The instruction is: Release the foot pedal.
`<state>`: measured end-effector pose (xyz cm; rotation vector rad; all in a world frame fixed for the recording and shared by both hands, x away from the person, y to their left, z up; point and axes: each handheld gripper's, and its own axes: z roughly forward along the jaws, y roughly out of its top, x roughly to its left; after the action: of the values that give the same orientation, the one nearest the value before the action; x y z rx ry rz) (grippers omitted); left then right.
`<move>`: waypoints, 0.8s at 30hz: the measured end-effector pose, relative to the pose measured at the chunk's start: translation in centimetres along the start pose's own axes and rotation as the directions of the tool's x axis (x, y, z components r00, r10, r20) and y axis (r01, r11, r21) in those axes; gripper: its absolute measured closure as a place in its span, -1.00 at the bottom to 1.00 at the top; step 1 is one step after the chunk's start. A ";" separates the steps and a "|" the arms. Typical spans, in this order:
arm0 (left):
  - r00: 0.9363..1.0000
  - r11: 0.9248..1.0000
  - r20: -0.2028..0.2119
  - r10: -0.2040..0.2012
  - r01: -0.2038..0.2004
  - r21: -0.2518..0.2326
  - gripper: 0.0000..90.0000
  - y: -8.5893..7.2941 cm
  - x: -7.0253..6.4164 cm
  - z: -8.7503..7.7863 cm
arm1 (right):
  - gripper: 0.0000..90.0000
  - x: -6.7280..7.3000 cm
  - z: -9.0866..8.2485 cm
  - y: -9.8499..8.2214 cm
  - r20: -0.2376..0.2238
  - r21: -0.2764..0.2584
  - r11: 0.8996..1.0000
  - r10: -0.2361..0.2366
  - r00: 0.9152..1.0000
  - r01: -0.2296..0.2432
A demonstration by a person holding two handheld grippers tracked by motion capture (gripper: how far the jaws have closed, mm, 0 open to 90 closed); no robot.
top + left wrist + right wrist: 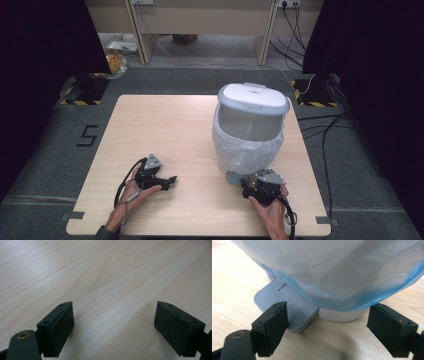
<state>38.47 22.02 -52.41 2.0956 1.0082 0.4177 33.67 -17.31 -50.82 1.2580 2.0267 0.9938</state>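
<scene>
While both hands rest on the near half of the table point(165, 120), the right gripper point(248, 183) sits just before the foot of a lidded bin point(250, 127), its jaws apart with nothing pressed between them. Seen from the right gripper view, the right gripper point(327, 322) faces the bin's grey ribbed pedal point(287, 306), which lies flat just above the wood; one jaw stands in front of the pedal's near edge, the other off to the side below the hem of the liner point(352, 277). Whether that jaw touches the pedal cannot be told. The blue-edged liner hangs over the bin's white base. To the left, well apart from the bin, the left gripper point(171, 181) lies low over bare wood, held in the left hand point(135, 192); its own view shows the left gripper point(113, 325) with jaws wide and empty. Farther back, the bin stands upright on the right half of the table, lid point(252, 98) shut.
</scene>
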 end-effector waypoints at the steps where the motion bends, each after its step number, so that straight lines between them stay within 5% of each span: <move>1: 1.000 1.000 0.000 0.000 0.000 0.000 -0.66 0.0 0.0 0.0 | -0.62 -0.1 -0.1 0.1 -0.005 -0.009 1.000 0.008 1.000 -0.008; 24: 1.000 1.000 0.001 0.002 -0.002 0.000 -0.66 0.0 0.0 0.0 | -0.57 -2.1 -2.5 0.3 -0.072 -0.089 0.995 0.044 0.996 -0.050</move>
<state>38.47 22.01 -52.41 2.0966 1.0059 0.4175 32.73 -19.87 -48.98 1.2439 1.9889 1.1539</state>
